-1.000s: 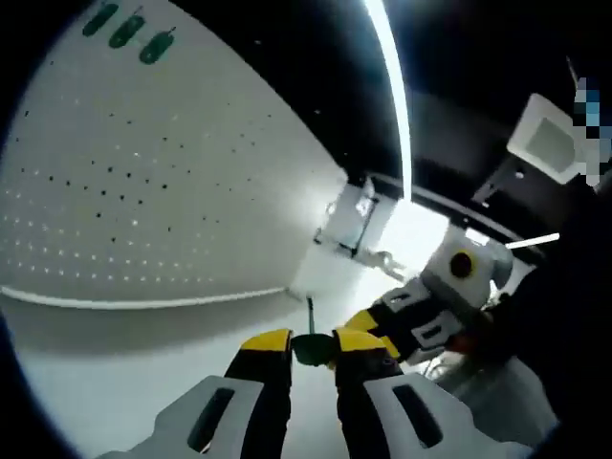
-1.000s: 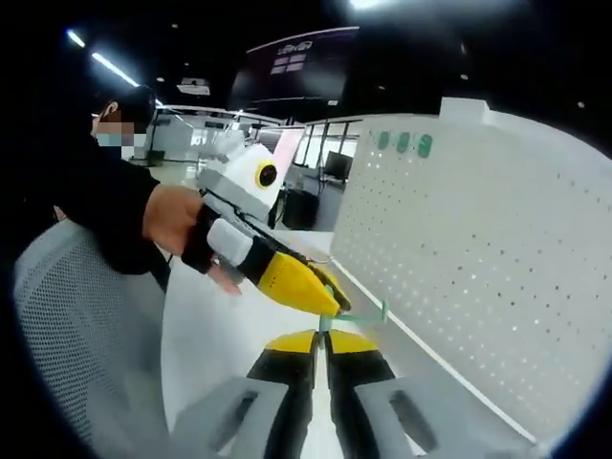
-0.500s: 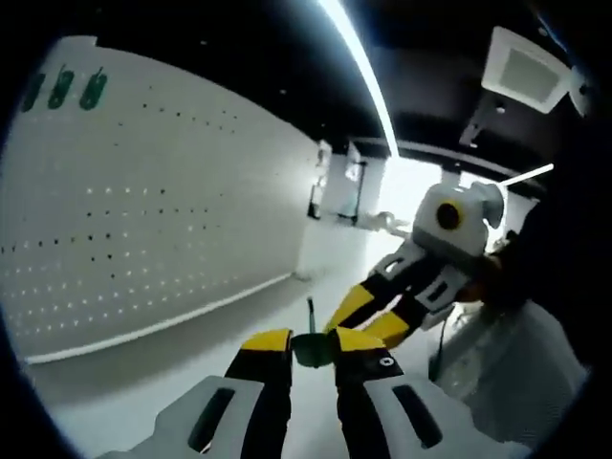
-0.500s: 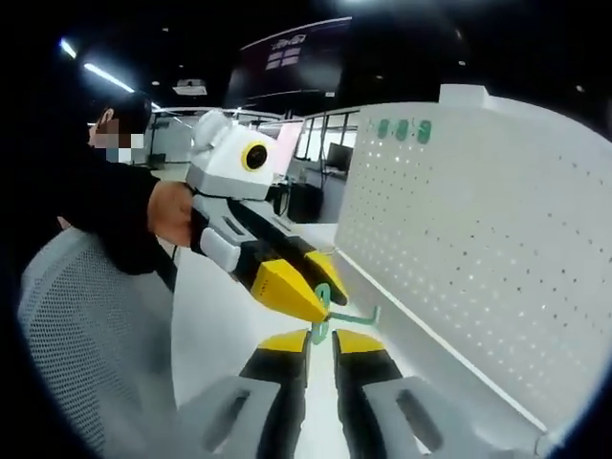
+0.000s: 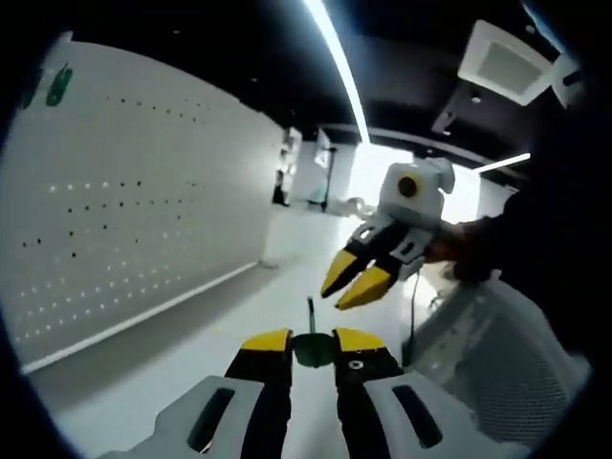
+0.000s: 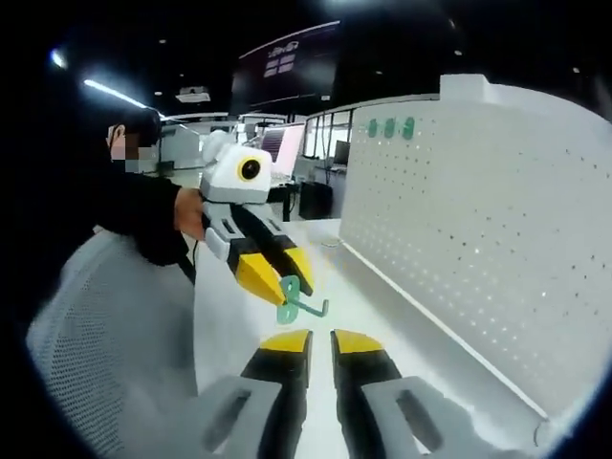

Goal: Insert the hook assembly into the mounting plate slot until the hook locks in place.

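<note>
Gripping the green hook (image 5: 312,346) at lower centre, left gripper (image 5: 312,342) stands clamped on it; right gripper (image 6: 320,337), jaws slightly apart and empty, sits below that hook (image 6: 292,298), with the white pegboard (image 6: 478,229) at right.

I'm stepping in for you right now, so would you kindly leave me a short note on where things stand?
Left gripper: shut on the small green plastic hook, held up in the air in front of the board.
Right gripper: open, holding nothing, just below the hook.
White perforated mounting board: upright along the table's edge; three green hooks already sit near its top.
Done: hook picked up, in the left gripper alone.
Left: carry it to the board, push it into a slot until it locks.
</note>
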Available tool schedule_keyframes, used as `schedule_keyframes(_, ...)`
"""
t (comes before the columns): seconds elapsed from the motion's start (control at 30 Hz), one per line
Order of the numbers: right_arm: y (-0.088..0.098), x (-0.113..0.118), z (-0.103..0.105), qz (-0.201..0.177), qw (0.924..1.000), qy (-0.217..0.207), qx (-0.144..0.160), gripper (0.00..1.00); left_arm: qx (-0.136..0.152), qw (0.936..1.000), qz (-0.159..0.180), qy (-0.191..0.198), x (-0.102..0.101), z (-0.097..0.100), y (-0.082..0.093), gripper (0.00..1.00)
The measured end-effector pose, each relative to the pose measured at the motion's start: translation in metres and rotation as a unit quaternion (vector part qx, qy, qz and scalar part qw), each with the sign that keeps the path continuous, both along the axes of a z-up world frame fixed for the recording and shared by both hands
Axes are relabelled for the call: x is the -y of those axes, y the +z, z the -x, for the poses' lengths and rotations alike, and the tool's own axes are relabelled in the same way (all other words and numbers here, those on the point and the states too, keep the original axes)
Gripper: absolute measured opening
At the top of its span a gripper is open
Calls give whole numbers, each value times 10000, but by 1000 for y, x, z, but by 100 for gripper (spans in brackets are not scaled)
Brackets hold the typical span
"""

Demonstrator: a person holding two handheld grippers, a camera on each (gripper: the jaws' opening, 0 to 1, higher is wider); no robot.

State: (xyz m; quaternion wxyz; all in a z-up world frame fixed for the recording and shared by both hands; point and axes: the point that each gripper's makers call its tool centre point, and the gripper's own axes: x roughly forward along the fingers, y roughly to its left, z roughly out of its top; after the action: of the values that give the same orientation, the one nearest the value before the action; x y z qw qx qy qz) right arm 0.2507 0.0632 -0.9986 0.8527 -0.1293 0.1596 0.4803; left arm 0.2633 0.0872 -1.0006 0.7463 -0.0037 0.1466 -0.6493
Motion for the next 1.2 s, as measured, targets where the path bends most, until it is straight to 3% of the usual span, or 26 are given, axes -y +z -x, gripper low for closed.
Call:
schedule_keyframes(0.13,-3,-1,8,25,9998,159,-98,7,-74,9993,17,-377,6,16,0,16)
schedule_keyframes(0.33,-3,-3,19,-13,9986,452,-290,8,-134,9978,51,-642,10,27,2,16)
schedule_keyframes(0.8,8,-17,50,-665,9875,1153,-843,6,-458,9885,413,-1380,17,58,15,16)
schedule_keyframes(1.2,8,-22,61,-702,9820,1388,-1075,3,-577,9842,455,-1613,18,69,17,16)
